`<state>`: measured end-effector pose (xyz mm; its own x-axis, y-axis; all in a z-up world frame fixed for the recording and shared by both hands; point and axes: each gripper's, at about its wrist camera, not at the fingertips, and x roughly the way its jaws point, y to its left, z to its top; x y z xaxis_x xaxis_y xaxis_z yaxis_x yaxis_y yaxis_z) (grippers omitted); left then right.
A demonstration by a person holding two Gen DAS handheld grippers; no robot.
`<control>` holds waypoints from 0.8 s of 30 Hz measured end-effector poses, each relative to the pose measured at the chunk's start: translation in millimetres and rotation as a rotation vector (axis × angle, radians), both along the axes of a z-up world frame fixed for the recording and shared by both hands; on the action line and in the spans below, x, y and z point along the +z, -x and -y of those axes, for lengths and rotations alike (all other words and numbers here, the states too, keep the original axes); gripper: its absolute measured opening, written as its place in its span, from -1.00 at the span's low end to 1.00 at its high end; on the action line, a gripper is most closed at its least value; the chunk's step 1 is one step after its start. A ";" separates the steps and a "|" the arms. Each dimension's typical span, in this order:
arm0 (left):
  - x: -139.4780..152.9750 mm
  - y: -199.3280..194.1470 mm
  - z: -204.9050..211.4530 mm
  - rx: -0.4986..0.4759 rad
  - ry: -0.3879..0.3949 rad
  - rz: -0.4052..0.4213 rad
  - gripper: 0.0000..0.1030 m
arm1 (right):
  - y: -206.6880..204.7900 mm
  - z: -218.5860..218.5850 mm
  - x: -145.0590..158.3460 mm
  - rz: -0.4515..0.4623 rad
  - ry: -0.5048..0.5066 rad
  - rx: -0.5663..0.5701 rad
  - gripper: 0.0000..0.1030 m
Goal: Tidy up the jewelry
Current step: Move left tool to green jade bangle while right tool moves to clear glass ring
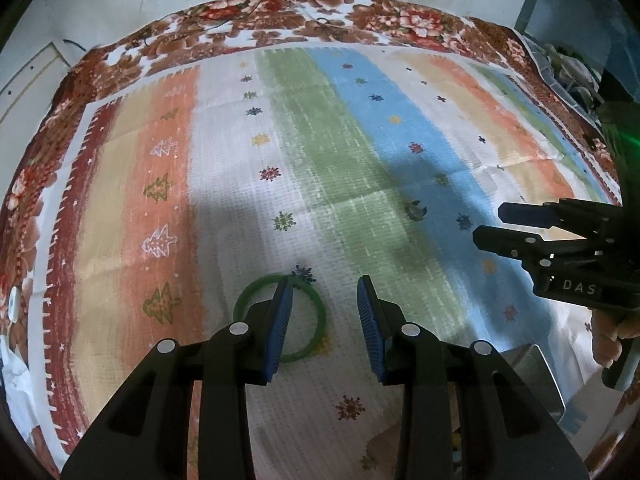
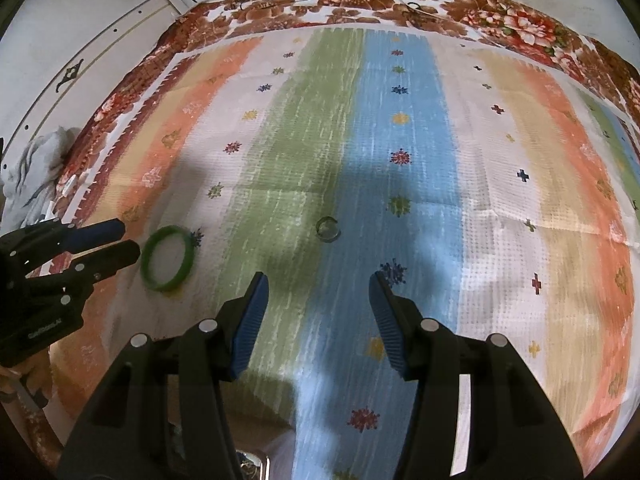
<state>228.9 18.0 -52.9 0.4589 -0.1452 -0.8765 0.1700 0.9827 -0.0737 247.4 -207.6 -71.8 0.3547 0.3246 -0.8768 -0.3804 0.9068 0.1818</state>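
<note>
Green bangle (image 1: 280,320) (flat) amid open cloth (image 1: 360,140)

- A bangle (image 1: 280,318) is lying flat on the striped cloth (image 1: 340,140).
- A small ring (image 1: 415,210) is lying on the cloth, well apart, to the bangle's right and farther back.

bangle (image 1: 280,320): green | striped cloth (image 1: 340,140): orange, cream, white, green, blue bands, small star and tree motifs | floral blanket (image 1: 280,8) beneath: brown-red flowers on white | left tongs (image 1: 325,320), right tongs (image 2: 318,316): black, blue ribbed pads
</note>
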 end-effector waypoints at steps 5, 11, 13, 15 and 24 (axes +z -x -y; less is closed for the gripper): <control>-6.4 -2.0 4.2 -0.009 -0.009 -0.016 -0.36 | -7.5 -6.9 -2.2 -0.002 0.009 0.016 0.04; -18.5 -9.4 3.5 -0.011 -0.032 -0.043 -0.36 | -17.3 -16.8 -17.8 -0.020 0.053 0.025 0.05; -22.6 -10.1 3.2 -0.012 -0.036 -0.053 -0.36 | -21.7 -17.8 -22.5 -0.027 0.062 0.026 0.05; -25.4 -10.4 4.3 -0.020 -0.041 -0.058 -0.36 | -25.5 -18.2 -25.9 -0.031 0.068 0.027 0.05; -36.5 -13.6 5.2 -0.034 -0.051 -0.088 -0.36 | -44.0 -21.5 -41.1 -0.050 0.093 0.028 0.05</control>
